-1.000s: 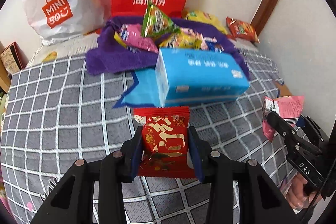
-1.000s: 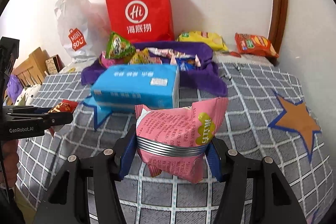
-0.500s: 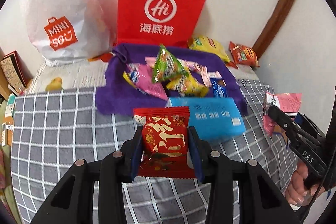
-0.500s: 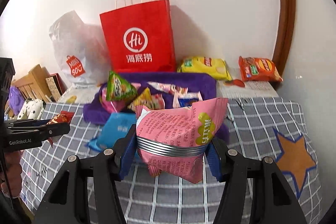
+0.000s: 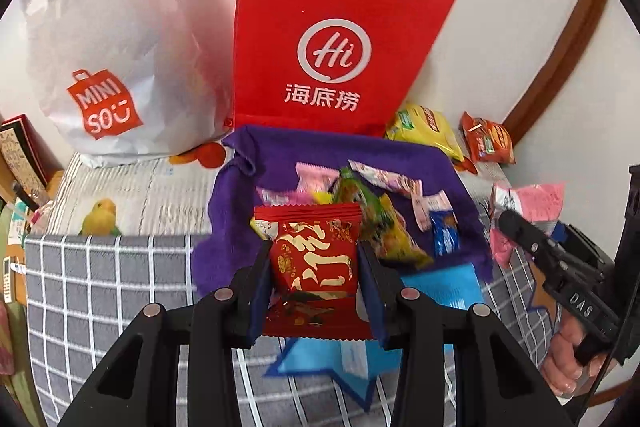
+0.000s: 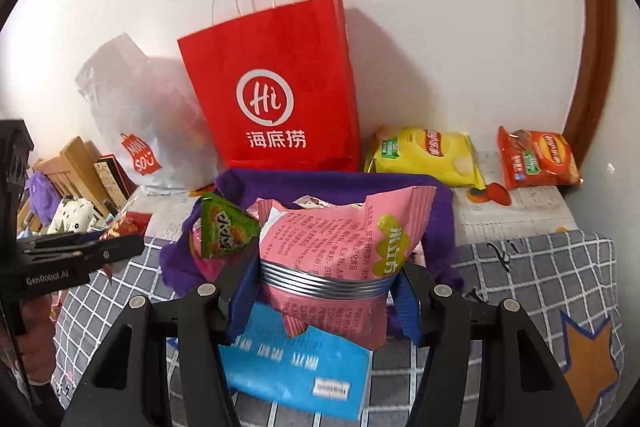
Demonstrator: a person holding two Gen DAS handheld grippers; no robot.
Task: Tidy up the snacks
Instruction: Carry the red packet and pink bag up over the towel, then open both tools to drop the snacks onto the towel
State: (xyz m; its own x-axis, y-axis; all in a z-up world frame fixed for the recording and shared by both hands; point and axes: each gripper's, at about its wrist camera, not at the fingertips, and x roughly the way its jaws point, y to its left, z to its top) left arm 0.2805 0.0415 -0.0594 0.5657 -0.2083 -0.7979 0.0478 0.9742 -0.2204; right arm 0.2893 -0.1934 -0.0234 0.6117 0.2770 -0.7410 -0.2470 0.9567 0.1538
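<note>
Seemingly midway, left claw (image 5: pixel 316 279) clamped on a red packet (image 5: pixel 314 259) and right claw (image 6: pixel 326 291) on a pink packet (image 6: pixel 340 247), both held above the purple cloth (image 5: pixel 276 155) — snacks heaped there, neither yet dropped.

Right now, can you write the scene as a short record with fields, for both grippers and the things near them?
left gripper: shut on red snack packet
right gripper: shut on pink snack bag
under both: purple cloth with small snacks on it
in front of the cloth: blue tissue pack
behind the cloth: red paper bag, upright against the wall
left of it: white plastic bag
right of it: yellow chip bag, orange chip bag
</note>
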